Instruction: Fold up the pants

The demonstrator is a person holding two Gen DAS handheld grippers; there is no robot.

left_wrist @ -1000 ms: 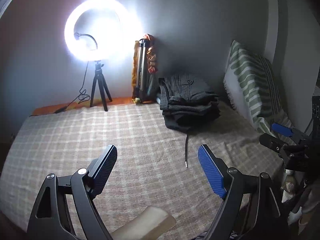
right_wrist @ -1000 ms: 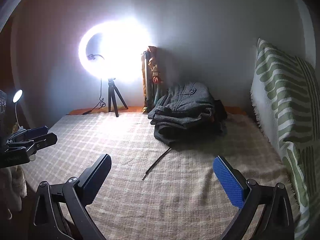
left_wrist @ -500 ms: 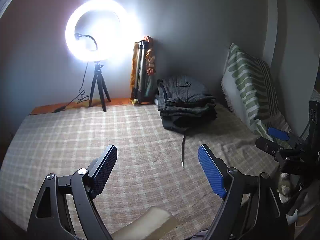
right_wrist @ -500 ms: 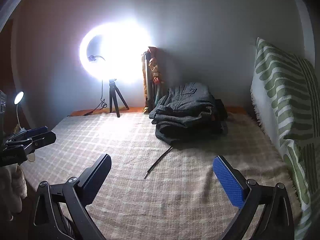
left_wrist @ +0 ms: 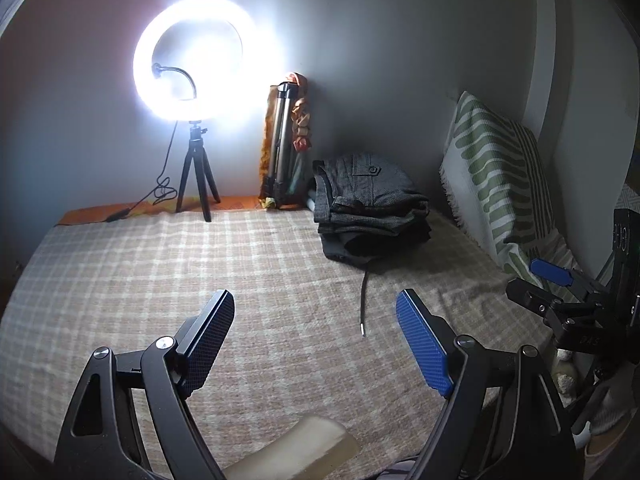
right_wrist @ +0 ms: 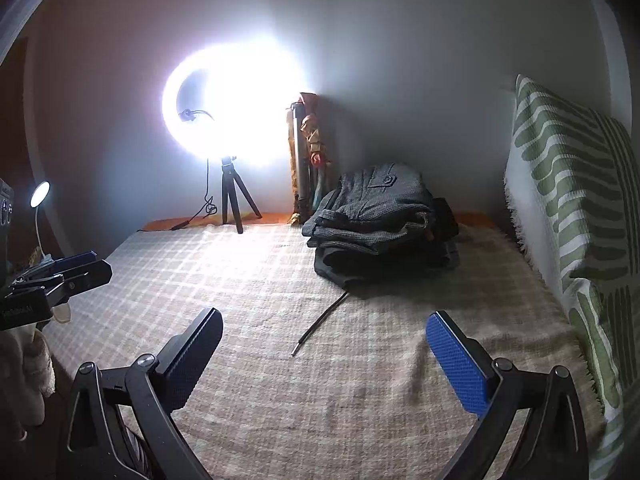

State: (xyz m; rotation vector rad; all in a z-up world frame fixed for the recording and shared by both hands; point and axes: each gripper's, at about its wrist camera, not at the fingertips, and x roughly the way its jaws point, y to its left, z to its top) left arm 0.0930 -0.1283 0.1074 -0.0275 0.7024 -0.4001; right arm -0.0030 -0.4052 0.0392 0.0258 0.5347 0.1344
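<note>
A stack of folded dark grey pants (left_wrist: 370, 208) lies at the far right of the checked bed cover (left_wrist: 160, 272), with a black drawstring (left_wrist: 363, 304) trailing toward me. It also shows in the right wrist view (right_wrist: 380, 224), with the drawstring (right_wrist: 320, 324). My left gripper (left_wrist: 316, 336) is open and empty above the near part of the bed. My right gripper (right_wrist: 324, 352) is open and empty too. Each gripper shows at the edge of the other's view: the right one (left_wrist: 548, 288), the left one (right_wrist: 68, 272).
A lit ring light on a small tripod (left_wrist: 192, 80) stands at the back left, a folded tripod (left_wrist: 280, 148) leans on the wall beside it. A green-striped pillow (left_wrist: 500, 176) leans at the right. A small lamp (right_wrist: 40, 196) stands far left.
Both grippers have drawn back slightly and stay open. The pants stack has not moved.
</note>
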